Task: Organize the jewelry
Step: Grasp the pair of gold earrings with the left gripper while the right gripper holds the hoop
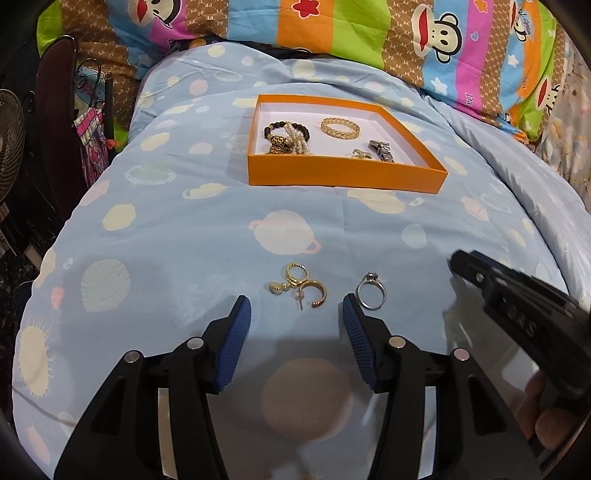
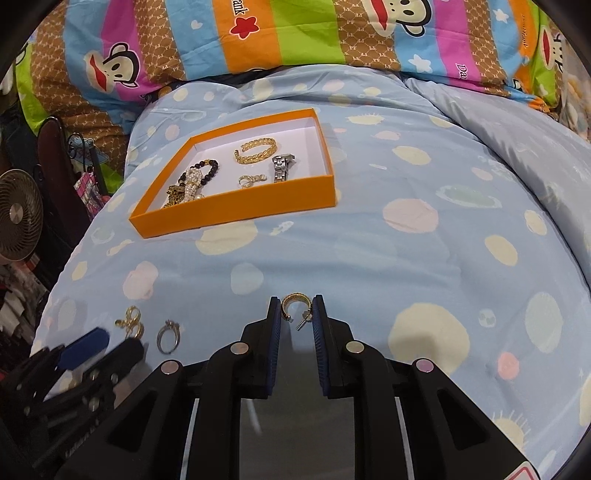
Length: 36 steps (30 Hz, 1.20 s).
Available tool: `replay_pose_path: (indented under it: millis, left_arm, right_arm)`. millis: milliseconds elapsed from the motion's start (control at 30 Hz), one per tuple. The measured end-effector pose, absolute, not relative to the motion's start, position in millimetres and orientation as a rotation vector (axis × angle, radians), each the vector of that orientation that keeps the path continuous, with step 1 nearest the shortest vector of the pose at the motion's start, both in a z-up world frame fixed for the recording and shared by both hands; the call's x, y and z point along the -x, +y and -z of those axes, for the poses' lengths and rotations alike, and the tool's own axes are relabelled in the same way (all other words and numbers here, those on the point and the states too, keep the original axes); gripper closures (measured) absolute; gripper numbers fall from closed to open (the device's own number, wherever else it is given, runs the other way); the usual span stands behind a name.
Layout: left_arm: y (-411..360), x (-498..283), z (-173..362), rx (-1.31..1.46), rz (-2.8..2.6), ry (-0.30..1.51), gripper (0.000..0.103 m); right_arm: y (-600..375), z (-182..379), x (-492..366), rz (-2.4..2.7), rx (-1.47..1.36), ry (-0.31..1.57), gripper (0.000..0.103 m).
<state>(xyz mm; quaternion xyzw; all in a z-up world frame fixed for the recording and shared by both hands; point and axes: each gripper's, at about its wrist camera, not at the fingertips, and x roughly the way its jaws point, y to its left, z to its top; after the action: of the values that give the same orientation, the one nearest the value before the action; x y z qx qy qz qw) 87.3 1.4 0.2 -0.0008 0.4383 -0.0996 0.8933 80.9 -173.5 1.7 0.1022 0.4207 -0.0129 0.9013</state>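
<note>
Nearest, the right gripper (image 2: 296,312) has its blue-padded fingers (image 2: 274,325) drawn in close on a gold hoop earring (image 2: 293,308), which sits between the tips with its post slanting down toward the right-hand pad. Whether the pads actually press on it, I cannot tell for sure, though they look to be touching its sides.

The left gripper (image 1: 297,309) stands wide open with nothing in it, its tips low over the pale blue bedspread (image 1: 166,221). Just ahead of the gap between its fingers lie a small gold hoop with a charm (image 1: 290,277) and another gold half-hoop earring (image 1: 314,293), touching each other. Just beyond the right-hand fingertip, almost against it, lies a silver ring with a stone (image 1: 371,291).

Farther ahead of both grippers sits the orange box (image 1: 343,173), shallow and white inside. In it, on the left: a black bead bracelet (image 1: 286,129), a pearl strand (image 1: 297,142) and a dark gold piece heaped together. Toward the back rests a gold woven bangle (image 1: 340,128); nearer the front wall, a small gold piece (image 1: 360,154) and a silver watch (image 1: 382,150).

Beyond the box, a bright striped cartoon-monkey quilt (image 1: 332,26) is bunched.
</note>
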Motion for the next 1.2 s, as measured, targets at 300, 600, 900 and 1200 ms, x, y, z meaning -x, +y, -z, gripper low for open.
replay_pose_path:
  millis: [300,600,900,1200]
  left_arm:
    - [1.6,-89.1,1.0,-0.005,0.190,0.902,0.077]
    - [5.9,-86.8,-0.5,0.023,0.211,0.899,0.095]
    - [16.8,-77.5,-7.3,0.063,0.217,0.864,0.069]
    - [-3.4,-96.3,-1.0,-0.029,0.189,0.905,0.070]
  right_arm:
    - [-171.9,-0.9,-73.5,0.012,-0.219,0.863,0.087]
    - [-175.0,-1.4,-69.4,0.007,-0.241,0.854,0.087]
    - [-175.9,-1.6,-67.0,-0.001,-0.248,0.848,0.087]
    - [-175.8,-2.4,-65.1,-0.008,-0.249,0.845,0.087]
